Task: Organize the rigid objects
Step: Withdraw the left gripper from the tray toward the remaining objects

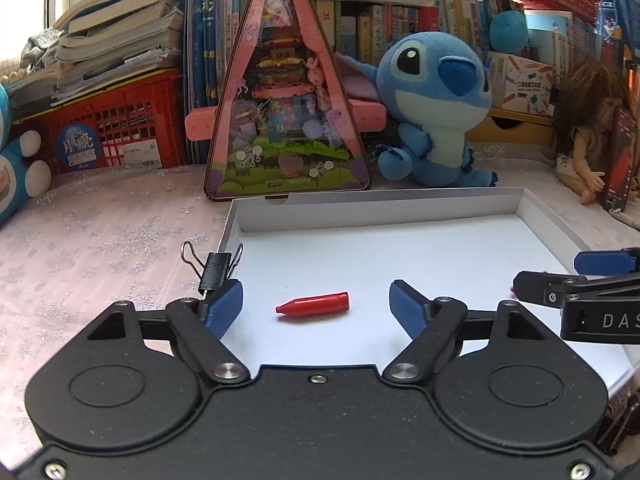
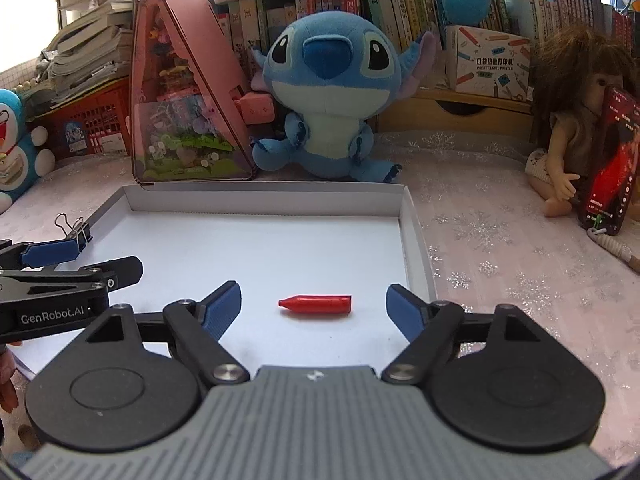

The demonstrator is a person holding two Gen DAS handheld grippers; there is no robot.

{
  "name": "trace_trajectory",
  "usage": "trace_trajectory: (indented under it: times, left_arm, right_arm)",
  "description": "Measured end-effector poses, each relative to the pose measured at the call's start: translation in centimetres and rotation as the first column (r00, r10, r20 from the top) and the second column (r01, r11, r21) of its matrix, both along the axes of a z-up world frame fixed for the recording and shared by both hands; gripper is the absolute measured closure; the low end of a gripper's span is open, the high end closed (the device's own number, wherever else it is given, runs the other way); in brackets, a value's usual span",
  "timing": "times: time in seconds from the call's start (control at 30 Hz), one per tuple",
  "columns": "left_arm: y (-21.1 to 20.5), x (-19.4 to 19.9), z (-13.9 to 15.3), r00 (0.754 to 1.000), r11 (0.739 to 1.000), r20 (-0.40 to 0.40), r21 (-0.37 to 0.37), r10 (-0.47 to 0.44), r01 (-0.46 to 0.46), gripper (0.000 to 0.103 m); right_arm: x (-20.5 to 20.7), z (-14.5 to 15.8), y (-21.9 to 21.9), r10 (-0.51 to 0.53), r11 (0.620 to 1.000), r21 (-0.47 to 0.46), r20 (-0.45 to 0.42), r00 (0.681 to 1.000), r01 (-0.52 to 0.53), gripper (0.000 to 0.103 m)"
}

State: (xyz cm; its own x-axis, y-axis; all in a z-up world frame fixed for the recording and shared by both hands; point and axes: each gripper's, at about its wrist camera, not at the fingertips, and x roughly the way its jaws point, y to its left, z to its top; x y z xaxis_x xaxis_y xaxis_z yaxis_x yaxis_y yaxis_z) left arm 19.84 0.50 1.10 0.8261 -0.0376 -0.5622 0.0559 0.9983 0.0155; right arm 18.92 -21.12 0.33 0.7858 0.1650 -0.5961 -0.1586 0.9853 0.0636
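Both claws hang wide open over the shallow white box lid (image 1: 400, 210), the left claw (image 1: 316, 304) and the right claw (image 2: 314, 306) each framing a red crayon (image 1: 313, 304) that lies flat on the lid's floor, pointed tip to the left, touching neither set of blue pads. Over at the lid's left edge a black binder clip (image 1: 214, 268) sits with its wire handles up, just beside the left claw's left finger. Behind the lid on the snowflake-patterned table (image 2: 500, 248), a blue plush toy (image 2: 332, 96) sits next to a pink triangular display case (image 1: 286, 112).
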Motion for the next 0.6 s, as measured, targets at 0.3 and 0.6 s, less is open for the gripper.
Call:
trace_trajectory:
  times: [0.3,0.6]
  left_arm:
    - [-0.3,-5.0,1.5,0.998,0.998,0.021,-0.016,-0.055,0.055,0.018]
    - [-0.5,-9.6,2.1,0.994,0.994,0.034,-0.042,-0.103,0.104,0.018]
  right_arm:
    - [-4.7,1.1,-1.4,0.026,1.000,0.005,0.060,0.998,-0.027,0.013]
    - [-8.6,1.3,-2.1,0.056,0.998,-0.032,0.108,0.993,-0.053,0.010]
